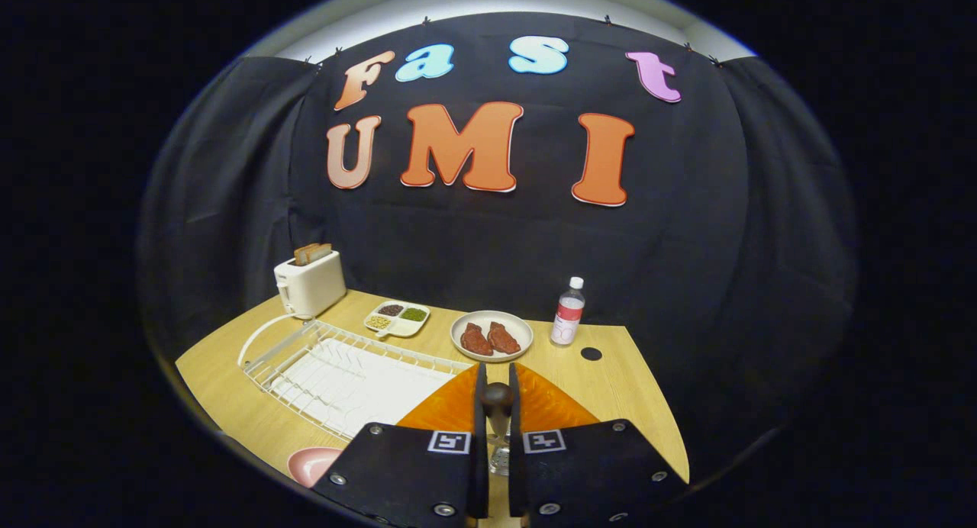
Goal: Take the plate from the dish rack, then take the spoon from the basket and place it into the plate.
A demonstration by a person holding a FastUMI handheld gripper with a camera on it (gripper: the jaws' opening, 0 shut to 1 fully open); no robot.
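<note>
Spoon (497, 406): held upright between the two fingers of the gripper (496, 436), which pinch it from either side. Dark rounded handle end on top; a glint of metal lower down between the fingers, presumably the bowl, though too little shows to be sure.

Risk, judged: the pinch sits on a narrow shaft, so the spoon may swivel or slip during the carry. The target sits low and close beside the gripper, so a release made too early would likely drop the spoon on the table.

Pink plate (311, 464): on the wooden table (611, 383), near the left finger, out of the rack; only part of its rim shows.

Orange basket (546, 406): just ahead of the fingers, ribbed, its middle hidden behind them.

White wire dish rack (336, 371): left of the basket, no dish in it.

Beyond, in order from the left:
- white toaster (309, 284) with bread in the slots;
- divided dish (397, 319) of three fillings;
- white plate (491, 335) with two reddish-brown pieces of food;
- clear bottle (568, 312) with white cap;
- dark round spot (591, 353) on the table, near the bottle.
</note>
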